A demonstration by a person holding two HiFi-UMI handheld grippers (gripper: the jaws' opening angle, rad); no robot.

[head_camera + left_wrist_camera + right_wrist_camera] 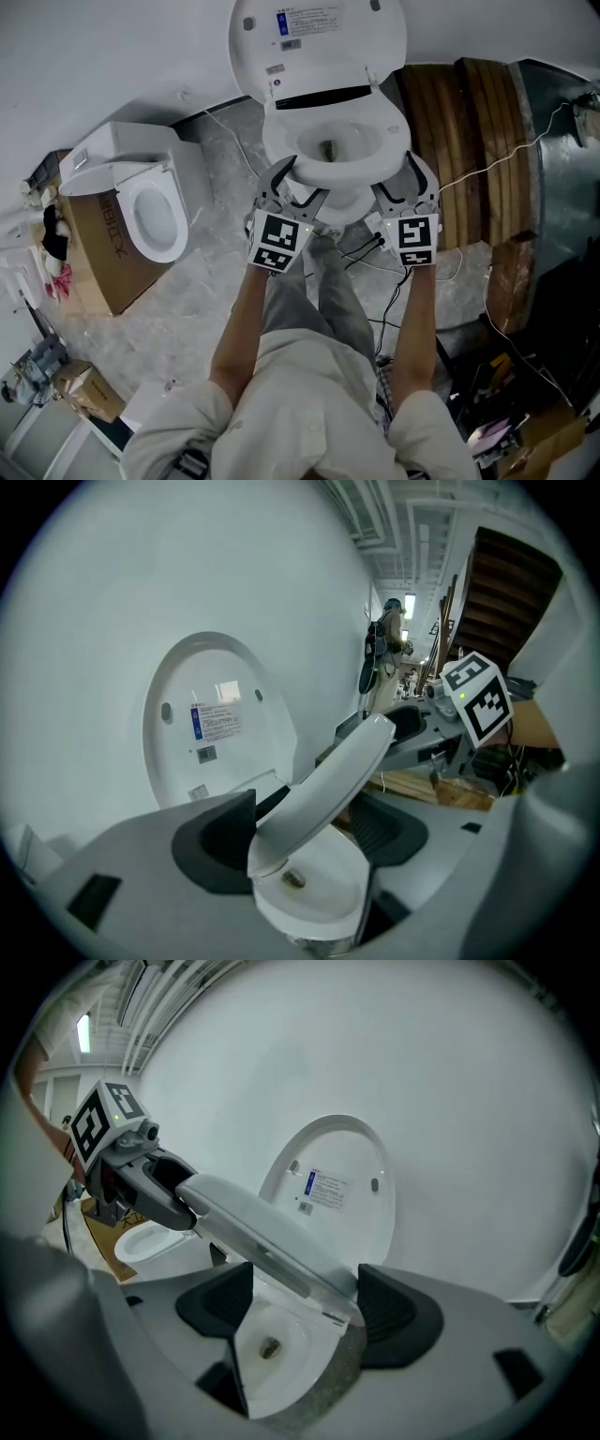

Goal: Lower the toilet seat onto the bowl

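Note:
The white toilet's lid [319, 37] stands upright against the wall. Its seat [342, 172] lies low over the bowl [328, 148]. Both grippers are at the seat's front. My left gripper [291, 183] is at the front left and my right gripper [412, 178] at the front right. In the left gripper view the seat rim [323, 780] runs between the jaws of the left gripper [305, 841], with a gap beside one pad. In the right gripper view the rim [262, 1232] crosses the right gripper [305, 1302] the same way. Whether the seat touches the bowl's rim is unclear.
A second toilet [150, 202] sits on a cardboard box [98, 244] to the left. Wooden planks [469, 141] lean at the right, with cables [459, 178] trailing over the floor. The person's legs are right below the bowl. Clutter lies at the lower right.

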